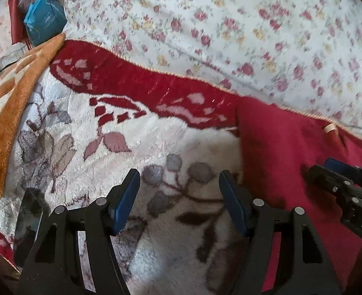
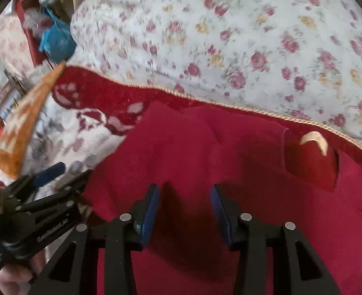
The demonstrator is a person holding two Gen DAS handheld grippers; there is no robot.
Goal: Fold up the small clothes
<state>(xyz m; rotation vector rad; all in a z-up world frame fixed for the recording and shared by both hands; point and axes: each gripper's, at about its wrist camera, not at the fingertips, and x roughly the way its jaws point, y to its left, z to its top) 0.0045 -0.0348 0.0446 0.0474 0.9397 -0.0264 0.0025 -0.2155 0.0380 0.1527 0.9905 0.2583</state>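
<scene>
My right gripper (image 2: 184,211) hangs open over the red garment (image 2: 205,152) at centre frame, my left gripper (image 1: 179,196), also open, over the blanket (image 1: 121,147), seemingly poised to take an edge.

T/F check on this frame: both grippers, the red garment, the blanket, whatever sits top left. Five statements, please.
1. The left gripper is open. True.
2. The left gripper is over the red garment. False: it is over the white part of the blanket; the garment lies to its right.
3. The right gripper is shut on the garment. False: its jaws stand apart over the garment and clamp nothing.
4. A blue bag lies at the top left. True.
5. The floral sheet is plain white. False: it is printed with red and yellow flowers.
</scene>
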